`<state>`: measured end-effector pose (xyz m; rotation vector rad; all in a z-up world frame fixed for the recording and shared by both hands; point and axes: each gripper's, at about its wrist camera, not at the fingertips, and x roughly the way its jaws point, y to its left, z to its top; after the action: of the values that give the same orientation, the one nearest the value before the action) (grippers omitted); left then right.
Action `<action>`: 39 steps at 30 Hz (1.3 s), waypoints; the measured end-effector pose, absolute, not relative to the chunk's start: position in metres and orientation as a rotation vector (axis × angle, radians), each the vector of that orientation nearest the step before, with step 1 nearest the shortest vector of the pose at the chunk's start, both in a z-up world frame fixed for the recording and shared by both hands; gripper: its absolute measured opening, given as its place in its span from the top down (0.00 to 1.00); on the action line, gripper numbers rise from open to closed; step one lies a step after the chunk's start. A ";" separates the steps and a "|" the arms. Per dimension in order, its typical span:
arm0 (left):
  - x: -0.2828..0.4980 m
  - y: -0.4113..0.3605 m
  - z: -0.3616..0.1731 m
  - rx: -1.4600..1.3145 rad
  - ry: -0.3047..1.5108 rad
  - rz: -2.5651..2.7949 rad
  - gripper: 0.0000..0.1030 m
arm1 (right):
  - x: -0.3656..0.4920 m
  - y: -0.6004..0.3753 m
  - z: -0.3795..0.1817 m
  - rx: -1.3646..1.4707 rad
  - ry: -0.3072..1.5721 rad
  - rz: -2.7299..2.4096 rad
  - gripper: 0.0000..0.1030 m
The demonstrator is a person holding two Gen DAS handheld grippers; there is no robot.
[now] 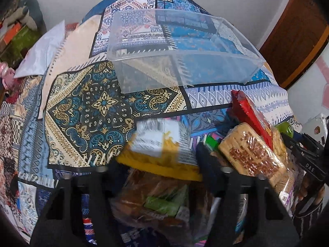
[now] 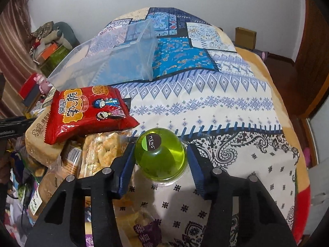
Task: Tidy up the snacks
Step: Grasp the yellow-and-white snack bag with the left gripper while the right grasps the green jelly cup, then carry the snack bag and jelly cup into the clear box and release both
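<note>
The bed is covered w/ a patchwork cloth [image 2: 216, 103] in blue, white and gold patterns. On it, at the far side, stands a clear plastic bin [image 1: 176, 47], open at top, nothing seen inside.

Right gripper [image 2: 161, 158]: the jaws are spread apart, one blue-padded finger [image 2: 126, 164] on each side of a green jelly cup [image 2: 161, 154] w/ a dark round label "MENG". The left pad is just beside the cup, maybe touching; the right pad has a small gap. So the cup sits between the fingers but is not squeezed. It stands on the cloth, near the edge of the snack pile.

Left of the cup is the pile of snacks: a red bag [image 2: 88, 113] w/ two cartoon figures lies on top, under it a clear pack of pale crispy biscuits [image 2: 102, 154] and other wrapped pkgs. The bin is behind the red bag, apart from the cup.

Left gripper [image 1: 162, 160]: it holds a yellow packet [image 1: 160, 144] w/ a white printed label, blurred in the picture. The packet fills the space between the black fingers, which are clamped on it, above the pile. To the right in this view is a wrapped block of brown wafers [image 1: 253, 154], and the red bag stands behind it. The bin is further ahead on the cloth, well apart from the packet.
</note>
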<state>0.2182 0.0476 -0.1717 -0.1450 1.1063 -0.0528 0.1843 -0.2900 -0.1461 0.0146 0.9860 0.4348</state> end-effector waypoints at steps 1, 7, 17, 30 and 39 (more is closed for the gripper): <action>0.219 0.049 -0.173 -0.152 1.106 -0.042 0.59 | 0.184 -0.289 -0.146 0.009 0.981 0.434 0.54; 0.219 0.061 -0.173 -0.226 1.085 -0.045 0.81 | 0.182 -0.287 -0.144 -0.012 0.963 0.433 0.55; 0.198 0.059 -0.138 -0.171 0.984 -0.071 0.98 | 0.184 -0.288 -0.117 0.009 0.896 0.433 0.55; 0.217 0.057 -0.139 -0.142 1.021 -0.048 0.41 | 0.179 -0.277 -0.097 0.005 0.842 0.472 0.55; 0.268 0.023 -0.159 -0.059 1.140 -0.120 0.33 | 0.186 -0.282 -0.097 0.035 0.836 0.479 0.55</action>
<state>0.2678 0.0227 -0.1590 -0.0591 1.1396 -0.1200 0.1857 -0.2818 -0.0973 0.0349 0.8365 0.4790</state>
